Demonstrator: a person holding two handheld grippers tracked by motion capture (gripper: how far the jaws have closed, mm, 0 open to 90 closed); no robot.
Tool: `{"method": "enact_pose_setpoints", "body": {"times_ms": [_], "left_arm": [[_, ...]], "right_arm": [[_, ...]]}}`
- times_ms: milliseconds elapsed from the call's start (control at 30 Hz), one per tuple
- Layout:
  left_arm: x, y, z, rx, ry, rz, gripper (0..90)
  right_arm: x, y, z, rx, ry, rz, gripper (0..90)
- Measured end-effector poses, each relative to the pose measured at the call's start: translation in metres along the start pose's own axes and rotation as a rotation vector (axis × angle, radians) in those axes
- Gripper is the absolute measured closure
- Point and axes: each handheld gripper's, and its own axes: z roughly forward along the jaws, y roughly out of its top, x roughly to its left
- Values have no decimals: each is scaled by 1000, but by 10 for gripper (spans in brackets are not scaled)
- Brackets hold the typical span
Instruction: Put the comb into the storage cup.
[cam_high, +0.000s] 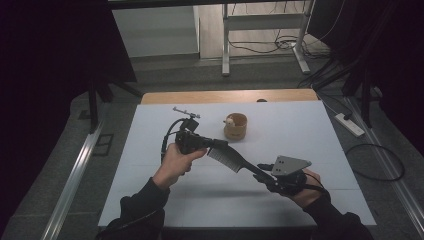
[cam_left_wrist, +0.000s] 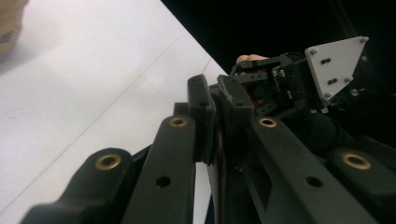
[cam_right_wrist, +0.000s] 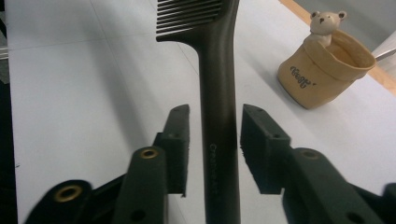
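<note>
A black comb (cam_high: 235, 160) hangs in the air over the white table (cam_high: 300, 130), its teeth end toward the left. My left gripper (cam_high: 219, 144) is shut on the comb's toothed end; in the left gripper view its pads (cam_left_wrist: 203, 114) press on the comb's thin edge (cam_left_wrist: 218, 158). My right gripper (cam_high: 263, 168) is open around the handle. In the right gripper view the handle (cam_right_wrist: 218, 107) runs up between the pads (cam_right_wrist: 178, 140) with a gap on each side, and the gripper (cam_right_wrist: 215, 144) does not touch it.
A tan cup (cam_high: 235, 126) with a small bear figure on its rim stands at the table's far middle, also seen as the cup (cam_right_wrist: 322, 70) beyond the comb. The table's wooden far edge (cam_high: 200, 96) shows past the white sheet. Floor cables and a power strip (cam_high: 350, 125) lie to the right.
</note>
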Motion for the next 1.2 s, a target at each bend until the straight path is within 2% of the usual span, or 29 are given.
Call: {"method": "enact_pose_setpoints", "body": {"times_ms": [467,633,1200], "left_arm": [[1,0,-8,-32,42,25,835],[1,0,-9,-34,56,36,835],[-4,2,-19,-54,106,76,835]], "right_arm": [[-8,-3,1,48,7,85,325],[-12,-4,2,78,10,152,260],[-22,-10,-3,108,16,246,101]]}}
